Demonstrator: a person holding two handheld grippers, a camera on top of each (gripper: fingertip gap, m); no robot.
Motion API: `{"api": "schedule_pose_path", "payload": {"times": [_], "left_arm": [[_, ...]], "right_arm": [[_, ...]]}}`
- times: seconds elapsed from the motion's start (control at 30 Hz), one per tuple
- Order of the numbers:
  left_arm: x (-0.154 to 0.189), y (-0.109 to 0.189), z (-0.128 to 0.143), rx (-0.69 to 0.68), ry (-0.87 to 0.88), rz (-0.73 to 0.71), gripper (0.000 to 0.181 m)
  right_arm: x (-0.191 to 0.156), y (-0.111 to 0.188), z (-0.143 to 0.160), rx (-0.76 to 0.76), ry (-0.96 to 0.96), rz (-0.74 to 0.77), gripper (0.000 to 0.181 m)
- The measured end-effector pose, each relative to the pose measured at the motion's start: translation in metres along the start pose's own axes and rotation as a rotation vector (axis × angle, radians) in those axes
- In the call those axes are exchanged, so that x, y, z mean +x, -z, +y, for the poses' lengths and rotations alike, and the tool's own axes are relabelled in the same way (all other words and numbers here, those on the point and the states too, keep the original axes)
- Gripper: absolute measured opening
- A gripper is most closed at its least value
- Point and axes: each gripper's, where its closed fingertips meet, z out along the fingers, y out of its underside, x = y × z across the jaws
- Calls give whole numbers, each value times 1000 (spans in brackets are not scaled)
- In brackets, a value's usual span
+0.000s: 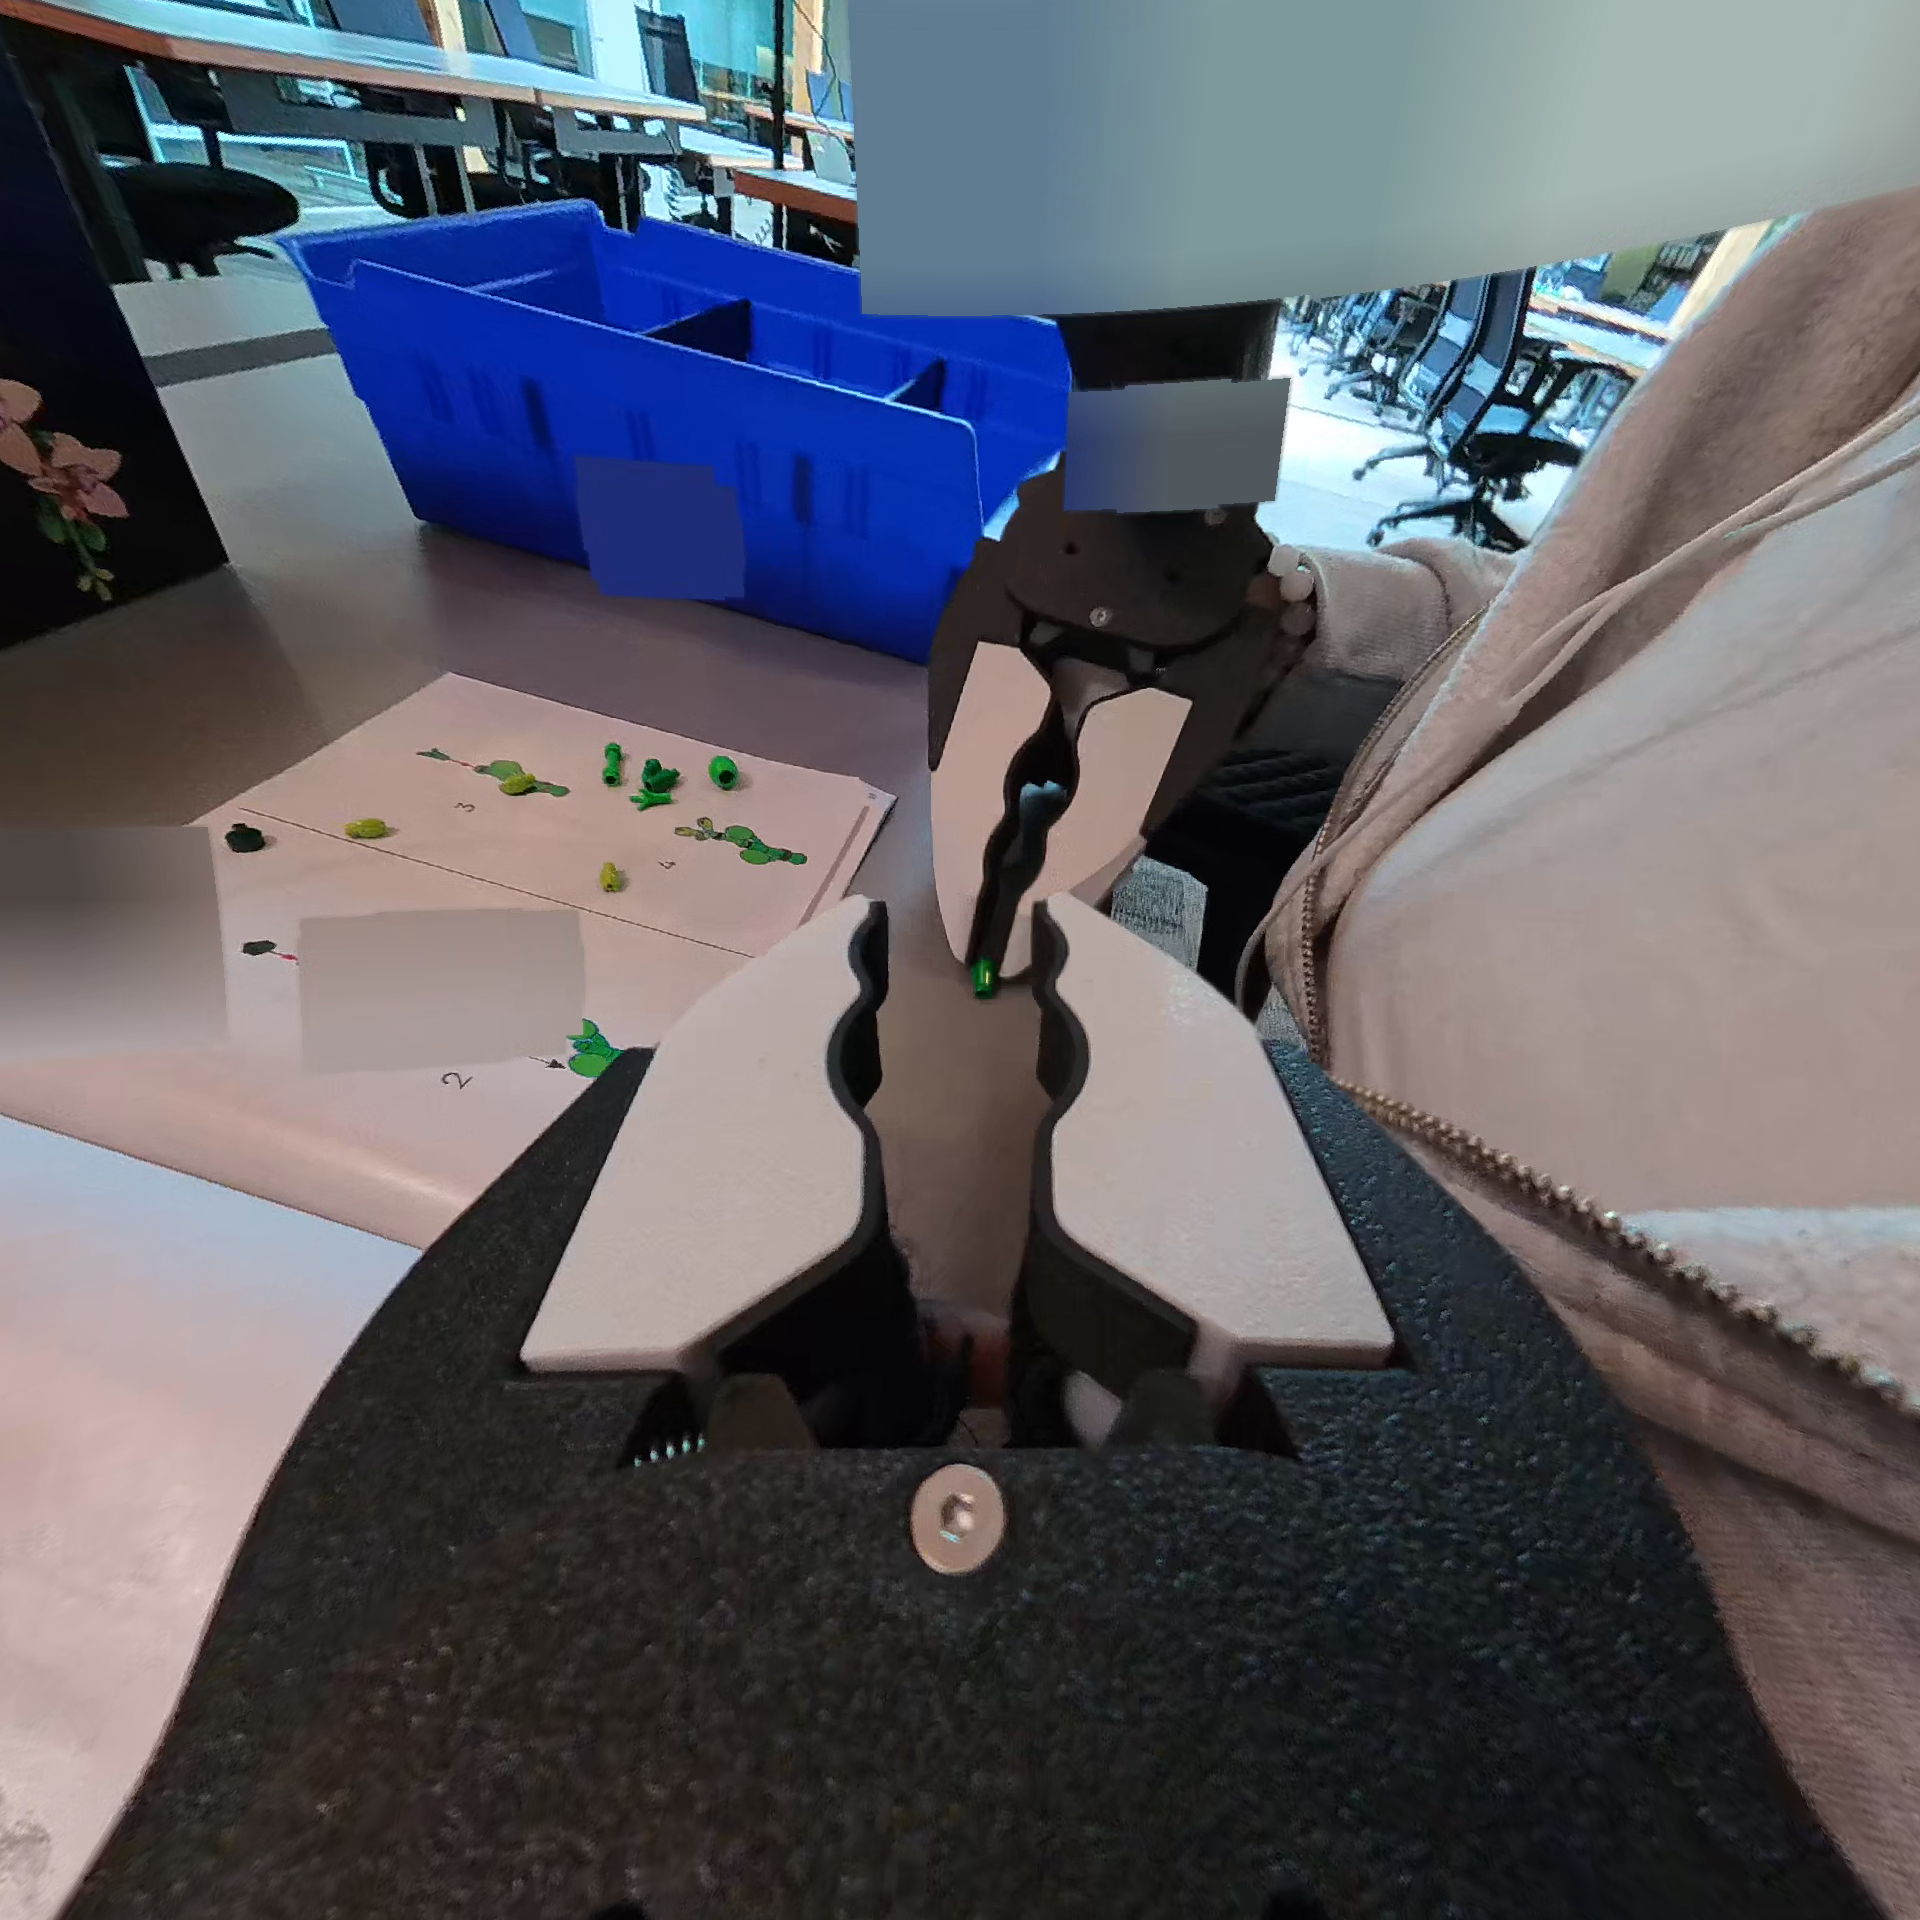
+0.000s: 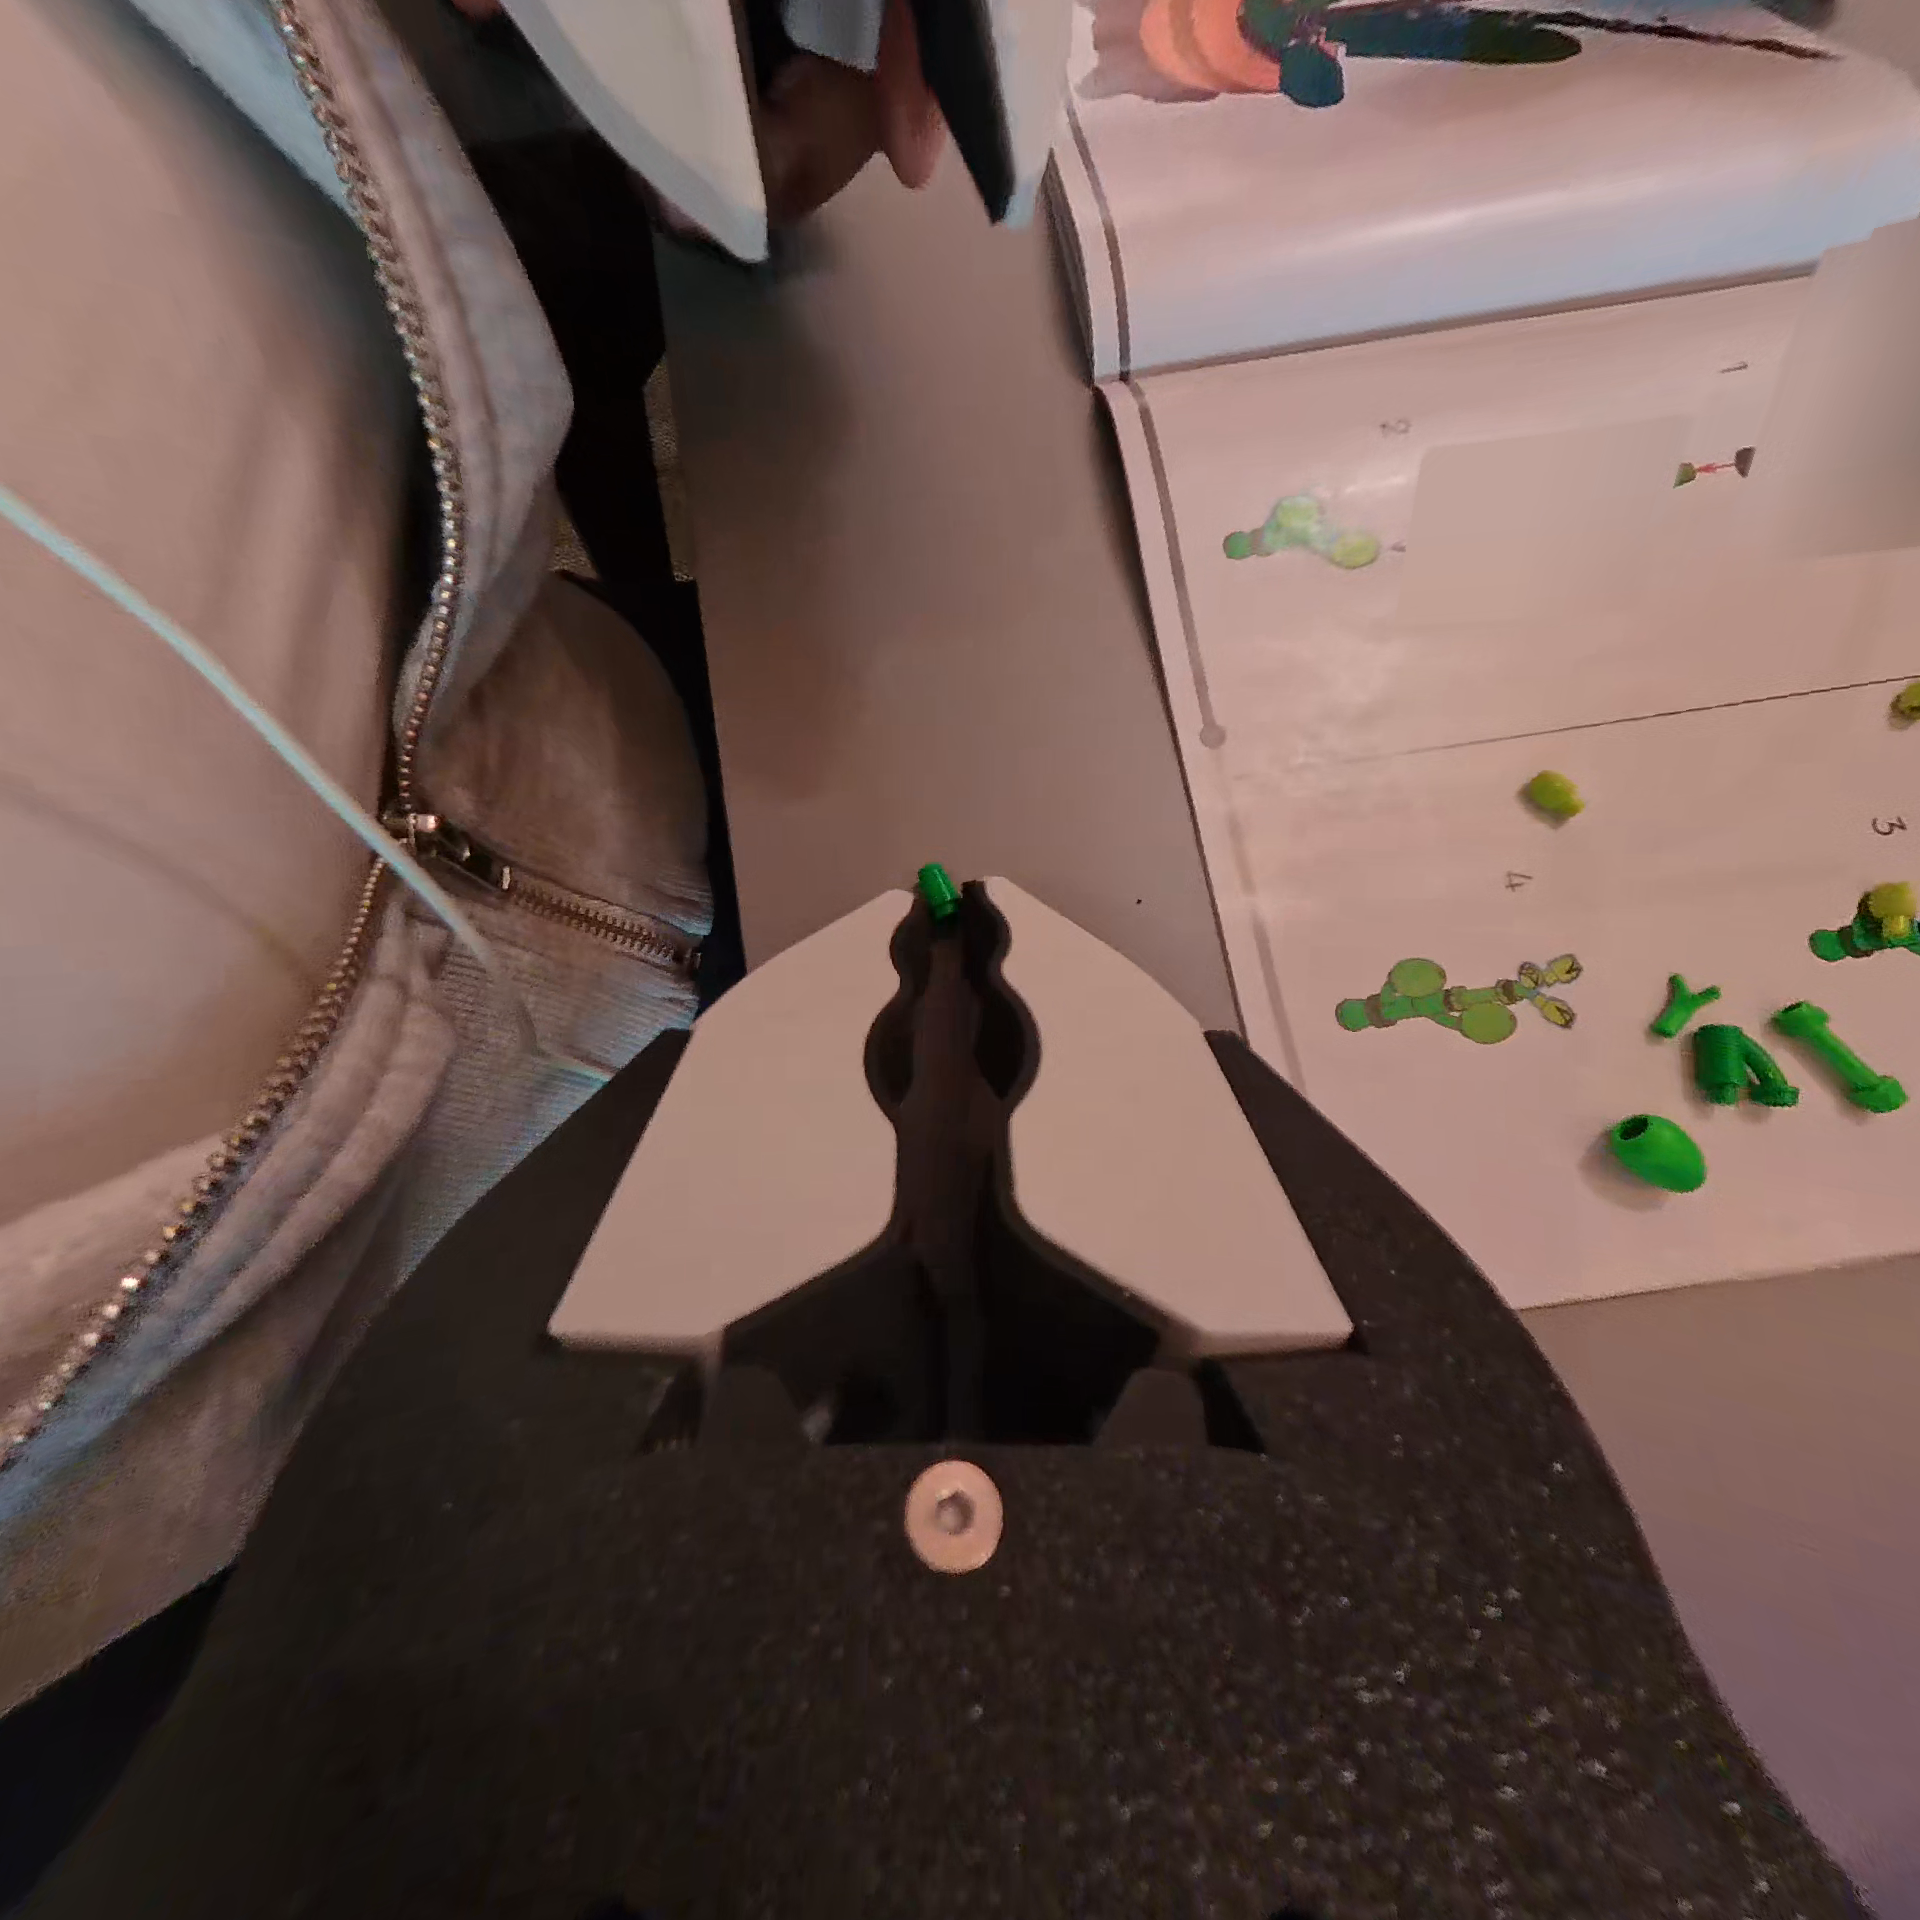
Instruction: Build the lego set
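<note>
My right gripper (image 2: pixel 943 906) is shut on a small green peg (image 2: pixel 936 891) that sticks out past its tips. In the left wrist view the right gripper (image 1: pixel 997 961) points down toward me with the green peg (image 1: pixel 982 979) at its tip. My left gripper (image 1: pixel 961 925) is open and empty, its fingers (image 1: pixel 748 1122) on either side of the peg, apart from it. In the right wrist view the left gripper's fingers (image 2: pixel 696 125) show at the top. Several loose green pieces (image 2: pixel 1745 1070) lie on the instruction sheet (image 2: pixel 1455 665), also in the left wrist view (image 1: pixel 655 779).
A blue divided bin (image 1: pixel 675 405) stands behind the instruction sheet (image 1: pixel 582 862). A dark box with a flower picture (image 1: pixel 73 488) stands at the far left. A person's beige zipped jacket (image 1: pixel 1610 831) fills the right side, and it also shows in the right wrist view (image 2: pixel 208 520). The gap from one gripper's tips to the other's is roughly 9 cm.
</note>
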Motion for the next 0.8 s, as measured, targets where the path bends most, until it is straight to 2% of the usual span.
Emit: {"api": "schedule_pose_path", "payload": {"times": [0.1,0.27,0.37,0.5,0.8], "left_arm": [[-8,2,-7,52,43,-24,25],[-25,0,-19,158,187,-14,25],[-32,-2,-20,163,250,7,22],[-42,-5,-18,144,268,8,9],[-49,-13,-17,125,342,47,10]], "right_arm": [[10,1,-8,50,-9,25,5],[33,24,-68,449,-73,53,5],[42,32,-87,581,-38,81,5],[52,30,-101,628,48,120,5],[66,24,-98,425,264,196,5]]}}
